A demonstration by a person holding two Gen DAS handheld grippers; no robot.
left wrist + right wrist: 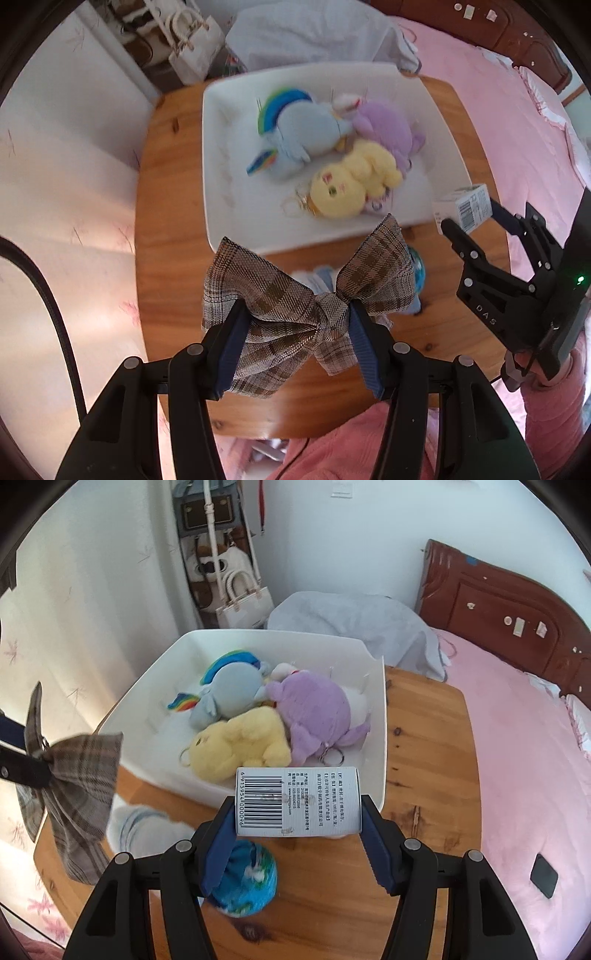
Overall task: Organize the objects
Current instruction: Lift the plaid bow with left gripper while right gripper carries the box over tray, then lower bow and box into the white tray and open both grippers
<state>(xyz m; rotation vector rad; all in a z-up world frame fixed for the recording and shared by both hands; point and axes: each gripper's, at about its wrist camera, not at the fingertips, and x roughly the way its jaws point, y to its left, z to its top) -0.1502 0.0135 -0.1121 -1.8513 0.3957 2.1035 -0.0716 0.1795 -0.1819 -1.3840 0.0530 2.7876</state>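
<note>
Left claw (295, 332) pinching plaid bow (295, 310); right claw (298, 834) pinching barcoded box (297, 801); both near white bin (380, 738) holding plush toys (273, 723).

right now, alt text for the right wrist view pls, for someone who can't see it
The right gripper clamps a small white barcoded box above a wooden table, in front of a white bin holding blue, purple and yellow plush toys. A blue globe ball lies on the table below, and a plaid bow hangs at left.
</note>
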